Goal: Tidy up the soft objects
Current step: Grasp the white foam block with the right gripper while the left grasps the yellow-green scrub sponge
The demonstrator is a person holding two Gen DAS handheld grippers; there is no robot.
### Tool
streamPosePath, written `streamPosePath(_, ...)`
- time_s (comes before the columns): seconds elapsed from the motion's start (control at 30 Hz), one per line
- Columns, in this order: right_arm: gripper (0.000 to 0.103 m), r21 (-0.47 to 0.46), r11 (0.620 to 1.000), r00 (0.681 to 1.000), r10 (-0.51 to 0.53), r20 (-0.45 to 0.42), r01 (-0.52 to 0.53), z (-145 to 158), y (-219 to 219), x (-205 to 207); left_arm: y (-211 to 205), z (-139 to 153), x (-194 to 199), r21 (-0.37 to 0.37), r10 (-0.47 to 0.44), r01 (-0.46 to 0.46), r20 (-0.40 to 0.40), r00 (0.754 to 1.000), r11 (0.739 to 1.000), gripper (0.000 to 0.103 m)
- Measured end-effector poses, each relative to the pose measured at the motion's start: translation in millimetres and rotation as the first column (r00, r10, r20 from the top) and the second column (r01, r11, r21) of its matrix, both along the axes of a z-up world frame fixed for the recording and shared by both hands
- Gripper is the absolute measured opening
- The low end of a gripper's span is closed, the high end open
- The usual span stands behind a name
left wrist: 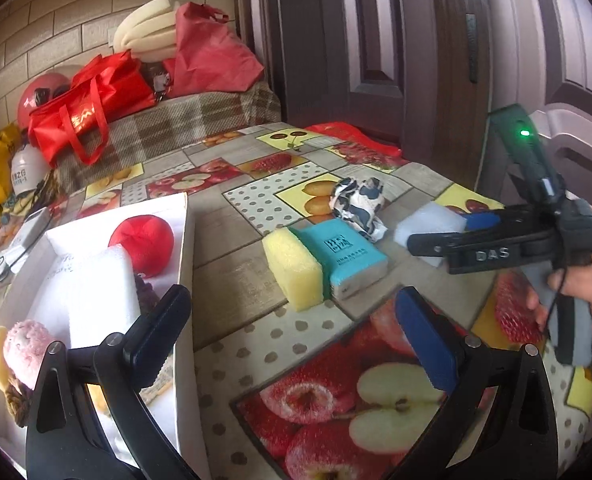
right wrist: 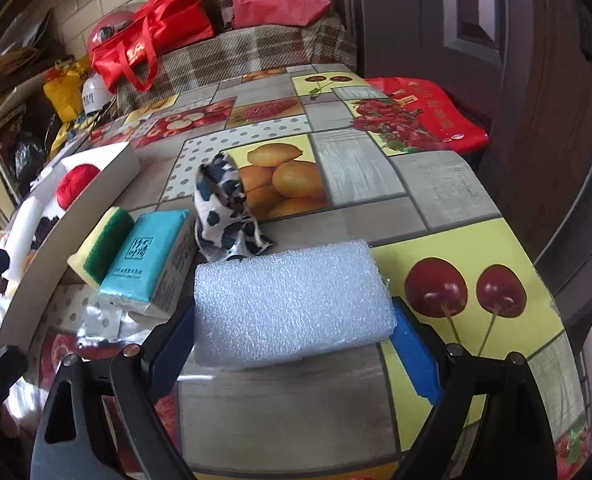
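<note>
Two claws: both in play over the fruit-print table (right wrist: 359, 168), each held in a person's hand.
Right claw (right wrist: 292, 336): jaws spread wide around the white foam block (right wrist: 292, 304), one blue pad at each end of it. The pads sit right at the block's ends; whether they press on it I cannot tell.
Foam block: lying flat on the table near its right edge, long side across the jaws, just in front of the cow-print cloth (right wrist: 226, 210).
Right hand (left wrist: 575, 292): wrapped round the grey handle at the right of the left view, claw tipped down toward the table, a green light lit on its body.
Left claw (left wrist: 292, 336): jaws wide apart and holding nothing; the left finger (left wrist: 156, 336) hangs over the box wall, the right one over bare table.
Box (left wrist: 186, 280): white, open-topped, at the table's left; inside are a red ball (left wrist: 142, 242), a second white foam slab (left wrist: 100, 292), a pink knitted piece (left wrist: 26, 346) and something dark between them.
Sponge (left wrist: 294, 268): yellow with a green back, on the table just right of the box, touching the teal tissue pack (left wrist: 341, 258).
Tissue pack: between the sponge and the cloth, close to the foam block's left end.
Cloth: crumpled, black-and-white, behind the pack and the block.
Background: red bags (left wrist: 92, 104) and a red helmet on a plaid-covered surface behind the table, a dark door to the right.
</note>
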State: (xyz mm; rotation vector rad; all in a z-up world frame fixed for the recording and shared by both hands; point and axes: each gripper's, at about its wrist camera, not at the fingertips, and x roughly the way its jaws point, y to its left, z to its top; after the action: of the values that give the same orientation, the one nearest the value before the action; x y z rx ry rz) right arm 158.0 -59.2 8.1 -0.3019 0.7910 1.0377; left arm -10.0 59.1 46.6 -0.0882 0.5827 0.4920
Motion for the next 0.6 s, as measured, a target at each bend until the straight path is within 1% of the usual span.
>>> streamPosePath(0.07, 0.092, 0.048, 0.999, 0.998, -0.021, -0.055, 0.024, 0.7, -7.8, 10.5, 9.3, -1.4, 19.1, -0.009, 0.057, -0.057, -0.017, 0.998, 0.998, 0.103)
streamPosePath(0.1, 0.092, 0.066, 0.997, 0.997, -0.031, -0.069, 0.035, 1.3, -11.5, 13.1, 15.2, -2.5, 27.3, -0.021, 0.085, -0.086, -0.026, 0.996, 0.996, 0.102)
streamPosePath(0.13, 0.092, 0.077, 0.996, 0.996, -0.040, -0.079, 0.046, 1.8, -13.8, 14.9, 21.1, -4.1, 35.4, -0.039, 0.108, -0.110, -0.034, 0.994, 0.993, 0.100)
streamPosePath(0.17, 0.092, 0.086, 0.995, 0.995, -0.039, -0.089, 0.047, 2.0, -14.4, 16.1, 27.5, -6.7, 41.1, -0.058, 0.126, -0.129, -0.043, 0.991, 0.990, 0.095)
streamPosePath(0.23, 0.092, 0.089, 0.995, 0.995, -0.038, -0.092, 0.046, 2.3, -14.5, 15.2, 37.2, -13.9, 51.5, -0.092, 0.146, -0.153, -0.077, 0.986, 0.984, 0.071)
streamPosePath(0.27, 0.092, 0.088, 0.995, 0.995, -0.037, -0.091, 0.045, 2.1, -14.7, 15.8, 42.2, -17.8, 55.2, -0.113, 0.150, -0.160, -0.097, 0.984, 0.981, 0.068)
streamPosePath(0.3, 0.092, 0.089, 0.995, 0.995, -0.035, -0.092, 0.043, 2.0, -14.7, 16.1, 45.8, -20.0, 56.8, -0.134, 0.149, -0.163, -0.105, 0.983, 0.977, 0.062)
streamPosePath(0.33, 0.092, 0.092, 0.995, 0.995, -0.033, -0.095, 0.042, 2.0, -15.0, 16.4, 48.8, -20.0, 56.1, -0.139, 0.158, -0.172, -0.101, 0.982, 0.975, 0.057)
streamPosePath(0.4, 0.092, 0.099, 0.994, 0.994, -0.032, -0.101, 0.042, 2.3, -14.9, 17.5, 51.5, -20.0, 54.6, -0.131, 0.171, -0.184, -0.105, 0.980, 0.974, 0.054)
streamPosePath(0.47, 0.092, 0.104, 0.994, 0.994, -0.031, -0.107, 0.042, 2.3, -14.8, 17.2, 54.0, -22.1, 55.4, -0.146, 0.168, -0.185, -0.119, 0.979, 0.972, 0.054)
streamPosePath(0.5, 0.092, 0.105, 0.994, 0.994, -0.031, -0.107, 0.043, 2.3, -14.9, 16.6, 53.6, -23.9, 57.7, -0.153, 0.154, -0.173, -0.131, 0.979, 0.973, 0.054)
streamPosePath(0.6, 0.092, 0.104, 0.994, 0.994, -0.029, -0.105, 0.040, 2.2, -15.1, 16.7, 46.0, -26.2, 66.9, -0.133, 0.108, -0.130, -0.161, 0.981, 0.983, 0.054)
